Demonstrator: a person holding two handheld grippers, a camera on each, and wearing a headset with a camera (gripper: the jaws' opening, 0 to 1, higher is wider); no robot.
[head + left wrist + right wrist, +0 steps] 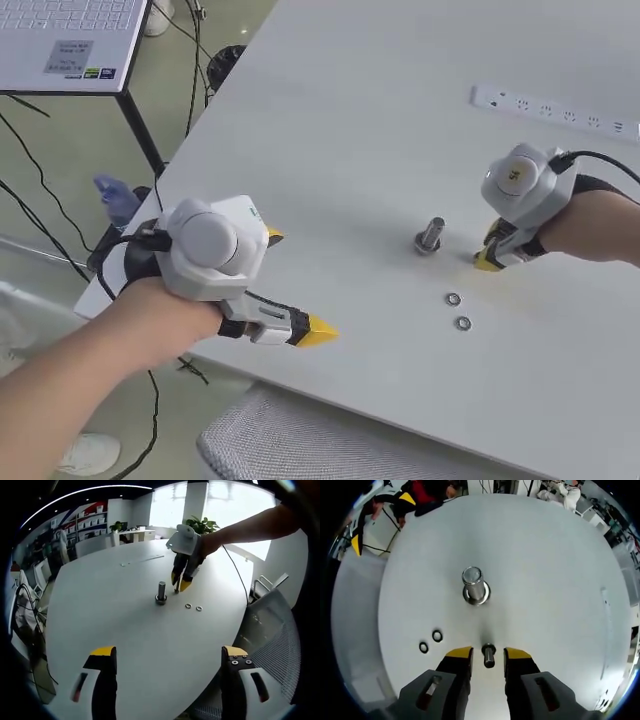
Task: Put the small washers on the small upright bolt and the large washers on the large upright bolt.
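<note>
Straddling the small bolt [488,655] mid-table beside the large bolt [430,236], right gripper [491,257] slack, seemingly steadying it; left gripper [168,652] spread idle at the near edge; two washers [453,299] waiting between.

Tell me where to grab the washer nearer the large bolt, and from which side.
I'd pinch the washer across its outer rim, coming straight down: it lies flat on the table, so only the thin edge offers a hold. The second washer lies apart.

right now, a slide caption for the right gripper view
Right gripper straddles the small bolt; large bolt and washers nearby
</note>
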